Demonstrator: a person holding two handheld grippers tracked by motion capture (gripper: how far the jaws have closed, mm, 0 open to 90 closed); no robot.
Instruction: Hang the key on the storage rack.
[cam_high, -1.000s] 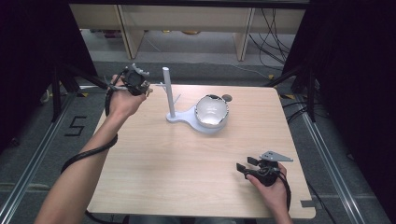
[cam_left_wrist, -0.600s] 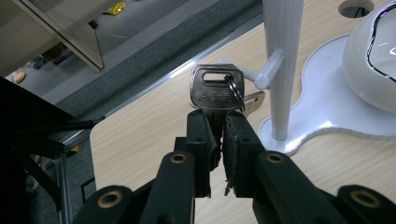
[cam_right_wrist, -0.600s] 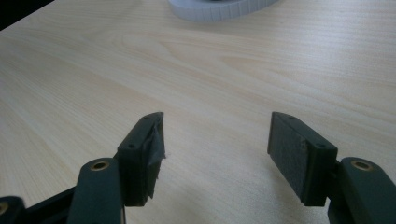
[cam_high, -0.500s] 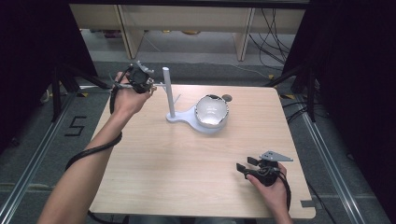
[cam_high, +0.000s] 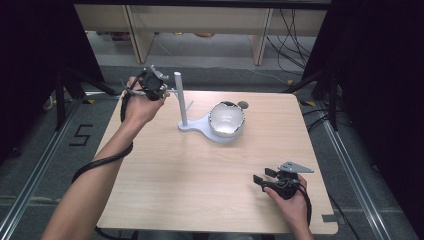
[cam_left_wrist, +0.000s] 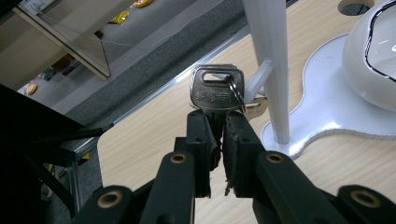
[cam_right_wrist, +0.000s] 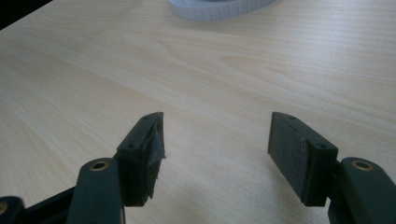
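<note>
Pale wood table carries the white stand at upper centre of the high view, its post upright beside a white bowl. My left gripper, upper left, is clamped on a silver key right at the post's side peg. Key gripped by the blade, long axis straight up along the jaws, bow on top, ring by the peg. Looks like hanging is nearly done; ring on or off the peg, can't tell. Release remains. Right gripper idle lower right, jaws wide, empty.
</note>
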